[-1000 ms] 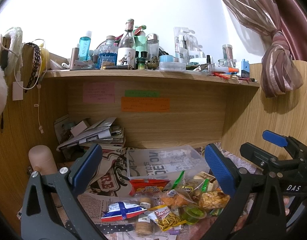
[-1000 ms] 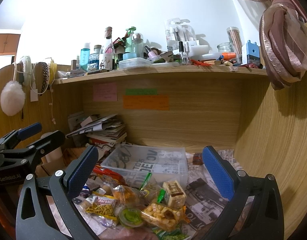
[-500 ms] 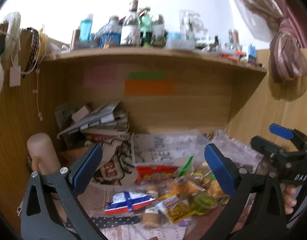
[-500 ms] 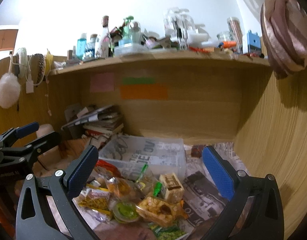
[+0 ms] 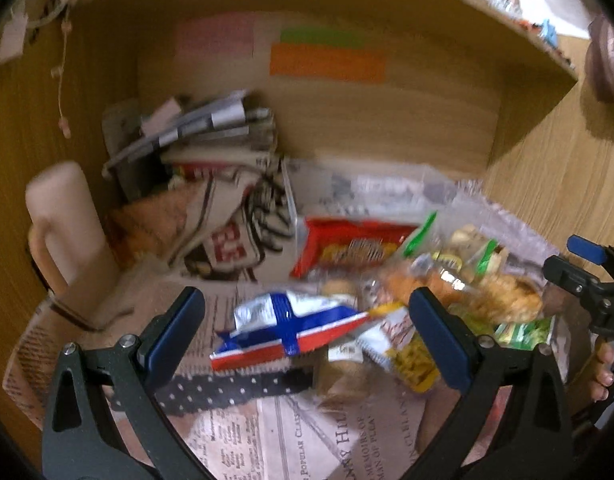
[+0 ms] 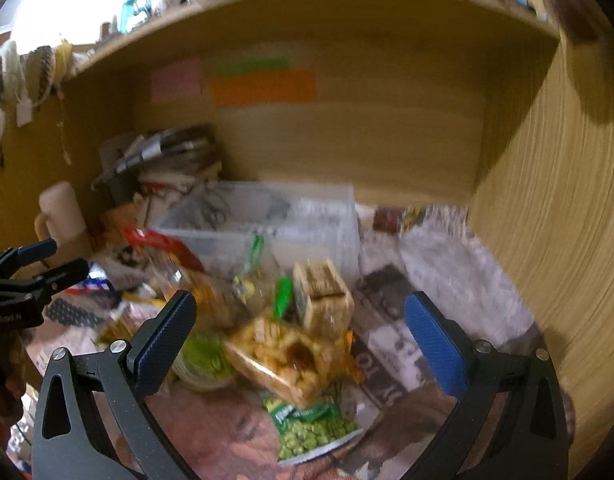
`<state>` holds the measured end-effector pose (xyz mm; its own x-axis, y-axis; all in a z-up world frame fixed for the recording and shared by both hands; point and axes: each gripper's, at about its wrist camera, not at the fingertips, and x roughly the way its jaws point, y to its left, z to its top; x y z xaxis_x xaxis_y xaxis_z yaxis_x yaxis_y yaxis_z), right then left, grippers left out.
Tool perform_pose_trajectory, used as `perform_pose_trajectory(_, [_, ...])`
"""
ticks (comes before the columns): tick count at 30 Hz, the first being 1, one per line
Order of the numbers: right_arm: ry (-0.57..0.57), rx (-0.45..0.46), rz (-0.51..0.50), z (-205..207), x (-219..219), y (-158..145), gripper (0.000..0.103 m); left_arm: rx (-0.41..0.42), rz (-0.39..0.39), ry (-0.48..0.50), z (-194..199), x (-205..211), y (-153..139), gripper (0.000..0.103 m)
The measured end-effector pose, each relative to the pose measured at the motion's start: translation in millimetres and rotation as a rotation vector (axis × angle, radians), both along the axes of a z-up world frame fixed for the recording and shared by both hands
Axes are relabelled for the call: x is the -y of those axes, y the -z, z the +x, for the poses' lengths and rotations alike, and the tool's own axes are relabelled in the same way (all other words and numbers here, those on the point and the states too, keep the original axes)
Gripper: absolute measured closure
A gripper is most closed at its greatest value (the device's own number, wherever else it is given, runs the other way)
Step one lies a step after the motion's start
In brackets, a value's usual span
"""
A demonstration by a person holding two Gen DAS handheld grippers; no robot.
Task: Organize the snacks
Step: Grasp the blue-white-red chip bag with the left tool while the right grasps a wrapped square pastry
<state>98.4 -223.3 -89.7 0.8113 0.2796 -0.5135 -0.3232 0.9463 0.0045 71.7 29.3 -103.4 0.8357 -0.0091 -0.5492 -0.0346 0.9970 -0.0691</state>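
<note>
A heap of snack packets lies on newspaper in a wooden desk nook. My left gripper [image 5: 307, 332] hangs open above a blue, white and red packet [image 5: 291, 330]; a yellow packet [image 5: 411, 356] and a red packet [image 5: 347, 246] lie close by. Open as well, my right gripper [image 6: 301, 340] hovers over a clear bag of golden crackers [image 6: 283, 356], with a green pea packet [image 6: 313, 428] below it and a small brown box [image 6: 323, 298] behind. A clear plastic bin [image 6: 267, 216] stands at the back. The frames are motion-blurred.
A cream mug [image 5: 63, 224] stands at the left, by a stack of papers and books [image 5: 199, 128]. Wooden walls close in at the right [image 6: 547, 240] and the back. A black dotted strip [image 5: 227, 390] lies on the newspaper. The other gripper [image 5: 587, 284] shows at the right edge.
Both grippers have tilted downward and moved closer to the snack heap. The shelf of bottles has slid out of view at the top. Both stay open.
</note>
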Motion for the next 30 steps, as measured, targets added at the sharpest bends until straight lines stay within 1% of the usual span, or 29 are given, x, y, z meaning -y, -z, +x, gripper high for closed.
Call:
perform_pose_trajectory(3, [0.009, -0.062, 0.003, 5.9, 4.5, 11.9, 0.0, -0.034, 0.0, -0.019, 7.6, -1.6, 13.6, 0.0])
perform_pose_trajectory(8, [0.004, -0.136, -0.011, 10.3, 8.7, 29.4, 0.0, -0.019, 0.023, -0.109, 10.4, -6.1, 28.8, 0.0])
perform_pose_trajectory(12, [0.003, -0.182, -0.013, 20.2, 8.6, 41.3, 0.0, -0.059, 0.006, -0.124, 21.4, -11.3, 38.5, 0.0])
perform_pose_trajectory(16, [-0.025, -0.2, 0.02, 27.6, 8.3, 44.1, 0.0, -0.071, 0.006, -0.146, 31.9, -16.1, 43.9, 0.0])
perform_pose_trajectory(20, [-0.06, -0.194, 0.027, 31.4, -1.3, 44.3, 0.0, -0.071, -0.018, -0.155, 41.9, -22.9, 46.0, 0.0])
perform_pose_trajectory(23, [-0.088, -0.184, 0.018, 32.5, -8.3, 44.3, 0.005, -0.097, -0.015, -0.155, 51.1, -24.1, 50.1, 0.0])
perform_pose_trajectory(25, [-0.097, -0.183, 0.018, 34.5, -10.3, 44.4, 0.007, -0.109, -0.027, -0.154, 54.8, -25.2, 52.0, 0.0])
perform_pose_trajectory(26, [-0.102, -0.187, 0.026, 35.4, -10.1, 44.5, 0.01, -0.109, -0.034, -0.157, 55.3, -26.3, 51.9, 0.001])
perform_pose_trajectory(30, [-0.113, -0.19, 0.039, 37.7, -10.8, 43.2, 0.015, -0.114, -0.051, -0.152, 57.2, -29.9, 52.4, 0.015])
